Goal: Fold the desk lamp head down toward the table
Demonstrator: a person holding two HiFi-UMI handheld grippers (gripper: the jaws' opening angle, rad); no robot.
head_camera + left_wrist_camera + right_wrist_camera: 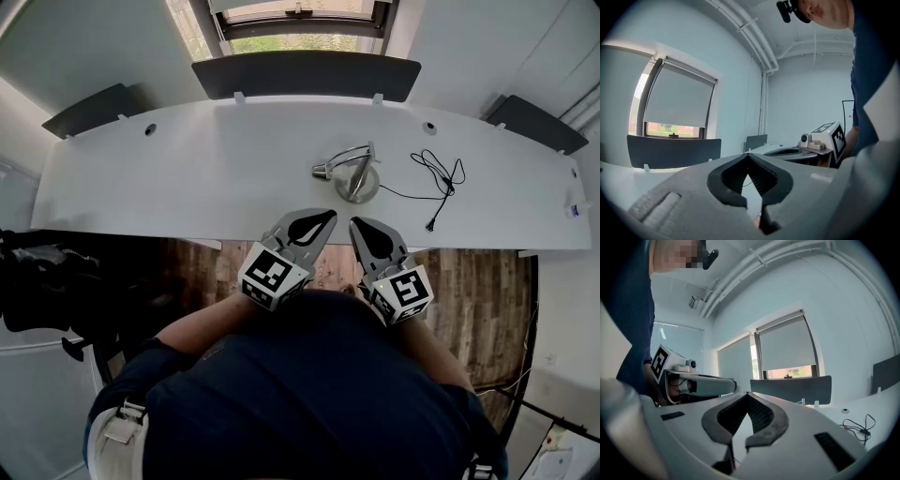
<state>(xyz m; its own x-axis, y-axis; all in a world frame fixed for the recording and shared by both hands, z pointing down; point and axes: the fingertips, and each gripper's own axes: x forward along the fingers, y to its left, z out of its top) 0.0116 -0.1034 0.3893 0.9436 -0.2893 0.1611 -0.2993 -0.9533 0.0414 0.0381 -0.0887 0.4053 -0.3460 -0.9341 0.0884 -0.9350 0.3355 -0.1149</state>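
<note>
A silver desk lamp stands on the white desk, right of centre, its round base nearest me and its small head out to the left on a curved arm. A black cable trails from it to the right; it also shows in the right gripper view as the cable. My left gripper and right gripper hover side by side over the desk's front edge, just short of the lamp. Both are shut and hold nothing, as the left gripper and right gripper show in their own views.
Dark partition panels stand at the desk's back, left and right edges, with a window behind. Dark gear sits on the floor at my left. The cable's plug lies near the front edge.
</note>
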